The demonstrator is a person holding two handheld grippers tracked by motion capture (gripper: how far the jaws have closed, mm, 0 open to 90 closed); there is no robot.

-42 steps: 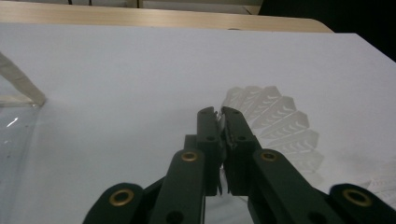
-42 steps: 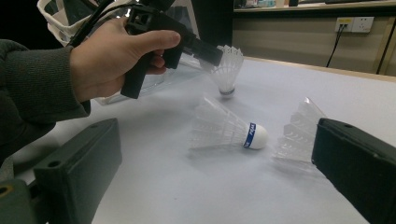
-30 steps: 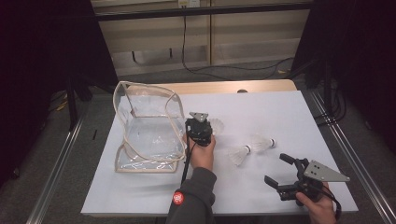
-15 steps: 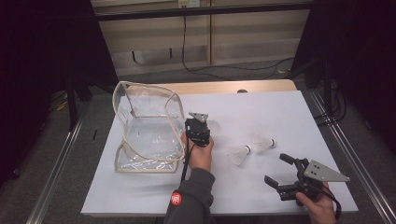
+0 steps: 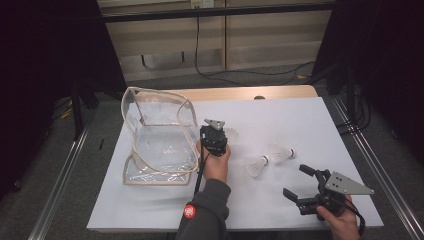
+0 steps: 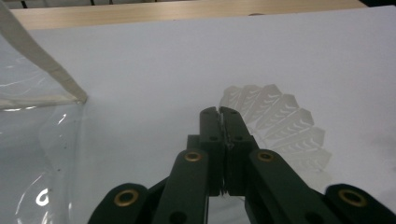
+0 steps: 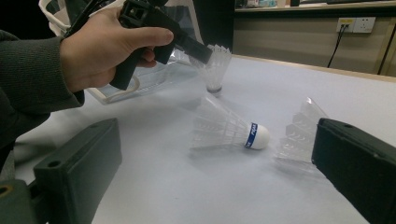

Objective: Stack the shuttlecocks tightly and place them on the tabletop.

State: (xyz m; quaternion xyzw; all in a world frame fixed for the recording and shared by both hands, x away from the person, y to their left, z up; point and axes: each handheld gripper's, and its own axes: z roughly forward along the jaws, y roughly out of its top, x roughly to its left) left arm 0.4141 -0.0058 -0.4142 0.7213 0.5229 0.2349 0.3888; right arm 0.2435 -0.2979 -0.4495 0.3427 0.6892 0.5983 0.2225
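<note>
A white shuttlecock (image 6: pixel 275 126) stands cork-down on the white table sheet (image 5: pixel 300 115), just right of a clear plastic bag (image 5: pixel 160 135). My left gripper (image 6: pixel 223 114) is shut on the rim of its feather skirt. The right gripper view shows that pinch from the side, with the left gripper (image 7: pixel 208 55) on the upright shuttlecock (image 7: pixel 217 65). Two more shuttlecocks lie on their sides nearer me, one with a blue band (image 7: pixel 229 128) and one to its right (image 7: pixel 299 135). My right gripper (image 5: pixel 296 181) rests open at the front right, with nothing between its jaws.
The clear bag with beige trim (image 6: pixel 42 140) stands open at the table's left, close beside the left hand (image 5: pixel 216 165). A wooden table edge (image 5: pixel 250 93) runs behind the white sheet. Metal rails flank the table on both sides.
</note>
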